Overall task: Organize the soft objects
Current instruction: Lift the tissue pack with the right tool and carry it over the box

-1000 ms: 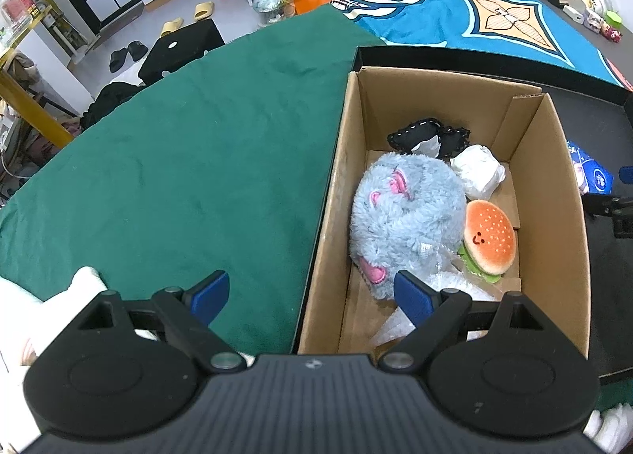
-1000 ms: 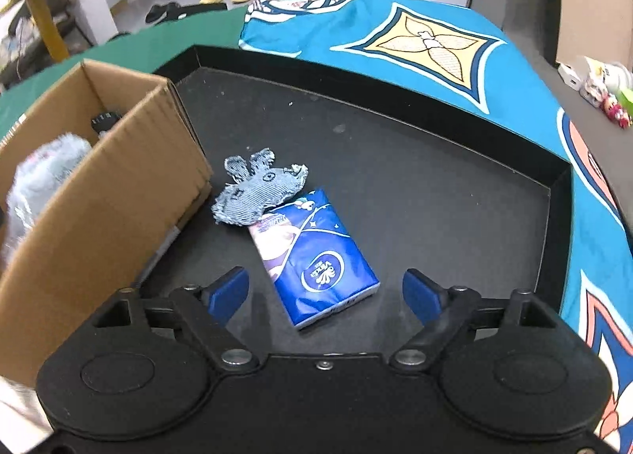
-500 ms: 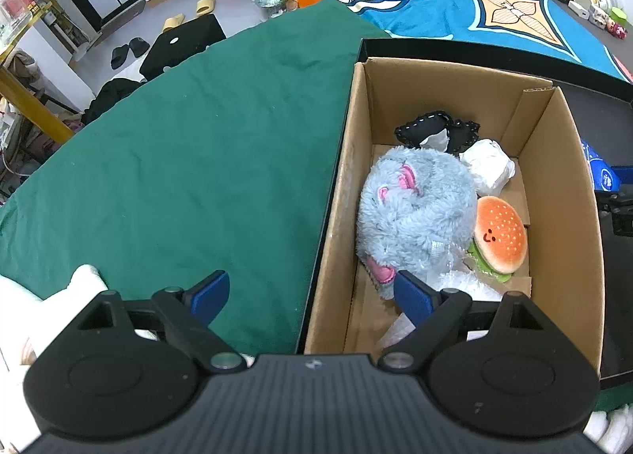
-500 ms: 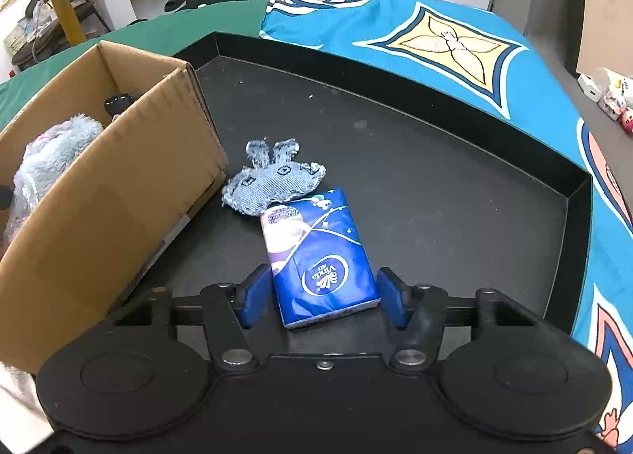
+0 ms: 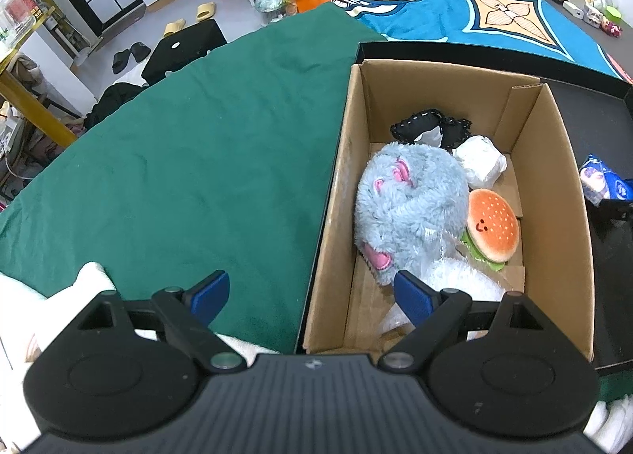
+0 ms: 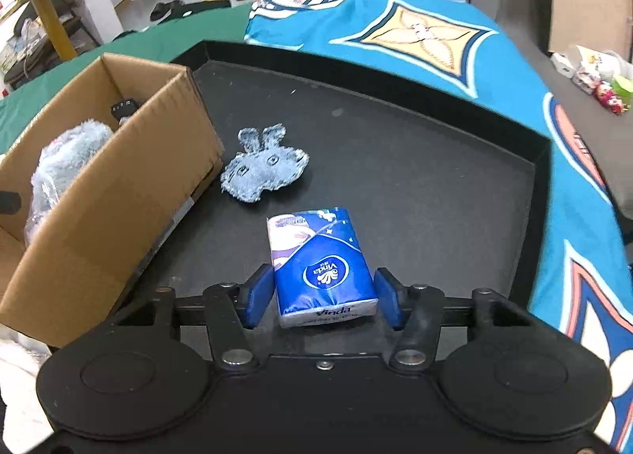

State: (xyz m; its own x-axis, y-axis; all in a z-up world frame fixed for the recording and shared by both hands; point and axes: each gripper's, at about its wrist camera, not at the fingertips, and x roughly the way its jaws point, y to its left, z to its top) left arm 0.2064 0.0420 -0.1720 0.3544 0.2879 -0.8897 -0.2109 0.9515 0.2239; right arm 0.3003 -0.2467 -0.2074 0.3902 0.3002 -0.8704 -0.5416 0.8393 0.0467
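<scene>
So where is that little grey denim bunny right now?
In the right wrist view, the denim bunny lies flat on the black tray, just right of the cardboard box and beyond the blue tissue pack.

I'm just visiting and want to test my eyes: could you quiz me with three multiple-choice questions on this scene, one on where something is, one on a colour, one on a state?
1. Where does the burger toy lie?
A. on the green cloth
B. in the cardboard box
C. on the black tray

2. What colour is the tissue pack, mostly?
A. blue
B. red
C. yellow

3. What is between the fingers of the left claw?
A. the burger toy
B. the denim toy
C. nothing

Answers:
1 B: it sits inside the box beside the grey plush.
2 A: its wrapper is blue with a white logo, and the right claw is closing on it.
3 C: its fingers stand wide apart, holding nothing.
</scene>
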